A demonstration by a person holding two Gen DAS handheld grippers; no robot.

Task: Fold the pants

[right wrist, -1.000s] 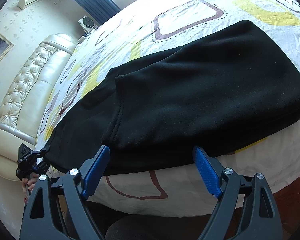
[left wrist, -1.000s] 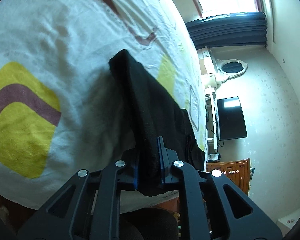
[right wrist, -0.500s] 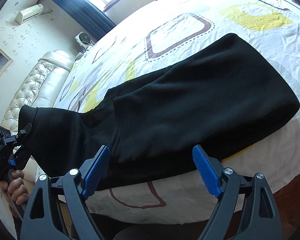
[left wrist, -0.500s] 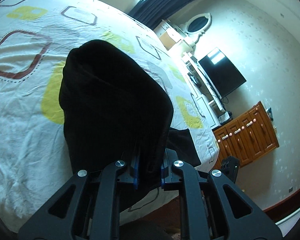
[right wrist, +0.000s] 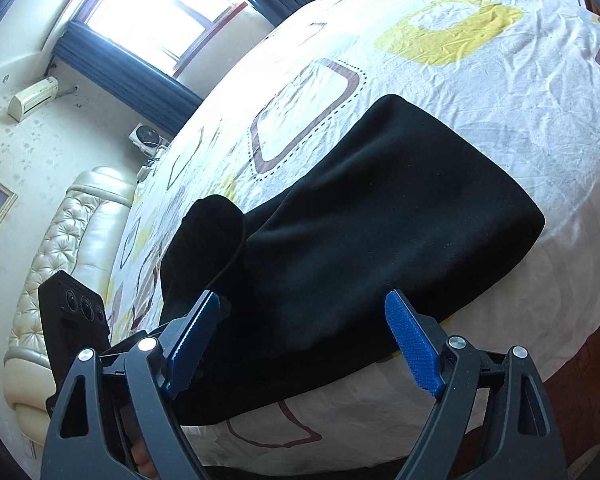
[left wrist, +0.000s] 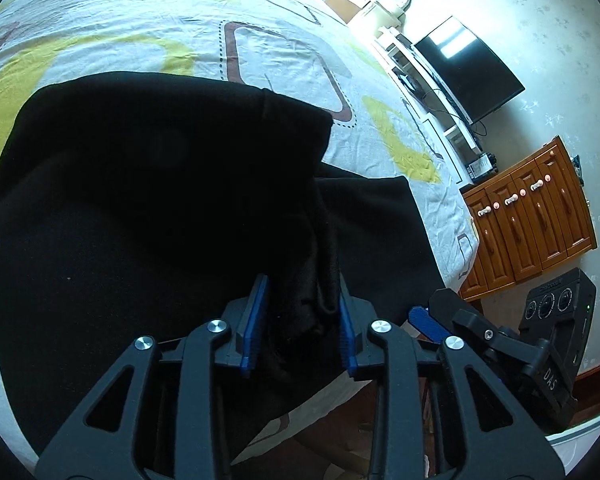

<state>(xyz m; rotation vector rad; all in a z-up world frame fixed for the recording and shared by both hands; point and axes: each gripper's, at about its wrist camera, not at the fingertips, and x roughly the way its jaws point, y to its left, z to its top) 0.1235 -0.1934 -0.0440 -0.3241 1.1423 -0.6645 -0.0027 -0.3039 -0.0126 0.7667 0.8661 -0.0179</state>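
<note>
Black pants (right wrist: 380, 216) lie across the near edge of a bed with a white sheet (right wrist: 500, 92) printed with yellow and brown shapes. My left gripper (left wrist: 300, 320) is shut on a bunched end of the pants (left wrist: 160, 200) and holds it folded over the rest of the garment. My right gripper (right wrist: 304, 332) is open and empty, its blue fingers (right wrist: 412, 344) hovering just above the pants' near edge. The right gripper (left wrist: 428, 322) also shows at the right of the left wrist view, and the left gripper's body (right wrist: 76, 320) at the left of the right wrist view.
A cream tufted headboard (right wrist: 56, 264) stands at the bed's left end. A TV (left wrist: 468, 68) on a white stand and a wooden cabinet (left wrist: 528, 220) stand against the far wall. A window with dark blue curtains (right wrist: 148, 12) is behind the bed.
My left gripper has carried the held end of the pants over toward the right gripper, so the fabric now lies doubled over the rest. The right gripper stayed open above the near edge.
</note>
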